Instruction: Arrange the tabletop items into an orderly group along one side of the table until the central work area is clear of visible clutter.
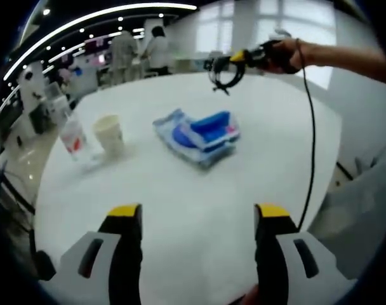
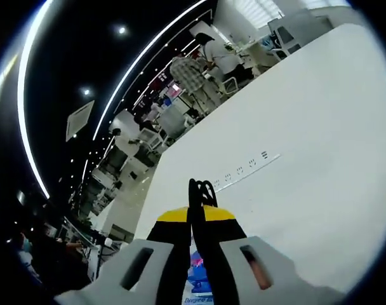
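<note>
My right gripper (image 2: 196, 219) is clenched on a black cable coil (image 1: 226, 72), lifted; my left gripper (image 1: 199, 219) is released. Blue packet (image 1: 199, 135), cup (image 1: 110, 135) and bottle (image 1: 72, 136) wait mid-desk (image 1: 269, 127).

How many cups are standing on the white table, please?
2: a cream paper cup left of the blue wipes pack, and a clear plastic cup with red print just left of it, near the table edge. Others may be hidden.
</note>
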### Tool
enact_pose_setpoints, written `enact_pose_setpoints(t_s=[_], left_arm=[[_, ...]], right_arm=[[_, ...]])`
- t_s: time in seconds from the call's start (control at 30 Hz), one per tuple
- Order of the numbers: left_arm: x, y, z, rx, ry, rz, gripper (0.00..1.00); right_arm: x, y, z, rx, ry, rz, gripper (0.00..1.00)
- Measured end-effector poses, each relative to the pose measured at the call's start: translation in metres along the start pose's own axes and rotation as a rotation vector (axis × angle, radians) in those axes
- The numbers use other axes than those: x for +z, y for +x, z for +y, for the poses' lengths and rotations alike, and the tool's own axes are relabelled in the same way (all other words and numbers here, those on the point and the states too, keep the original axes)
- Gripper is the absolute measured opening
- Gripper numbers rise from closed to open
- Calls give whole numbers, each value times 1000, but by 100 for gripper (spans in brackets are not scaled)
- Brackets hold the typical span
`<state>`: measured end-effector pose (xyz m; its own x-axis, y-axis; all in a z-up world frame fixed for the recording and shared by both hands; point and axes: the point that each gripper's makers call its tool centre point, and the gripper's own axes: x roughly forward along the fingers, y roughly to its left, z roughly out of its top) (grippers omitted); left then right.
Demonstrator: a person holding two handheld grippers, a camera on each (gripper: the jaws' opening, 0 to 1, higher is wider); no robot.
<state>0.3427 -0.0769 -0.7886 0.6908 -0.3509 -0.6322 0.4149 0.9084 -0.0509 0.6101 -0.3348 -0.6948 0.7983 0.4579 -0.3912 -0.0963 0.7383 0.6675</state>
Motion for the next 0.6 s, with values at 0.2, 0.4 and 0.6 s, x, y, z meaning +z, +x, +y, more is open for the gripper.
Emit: enact_pose_setpoints(t_s=[0.2, 0.4, 0.6], left_arm=[[-1, 0, 0, 0, 1, 4, 68], [-1, -1, 1, 4, -3, 4, 68], [-1, 0, 3, 7, -3, 5, 68]], right_arm=[[-1, 1, -13, -18, 19, -1, 4], [-6, 2, -25, -33, 41, 3, 4], [-15, -5, -31, -40, 57, 7, 4]])
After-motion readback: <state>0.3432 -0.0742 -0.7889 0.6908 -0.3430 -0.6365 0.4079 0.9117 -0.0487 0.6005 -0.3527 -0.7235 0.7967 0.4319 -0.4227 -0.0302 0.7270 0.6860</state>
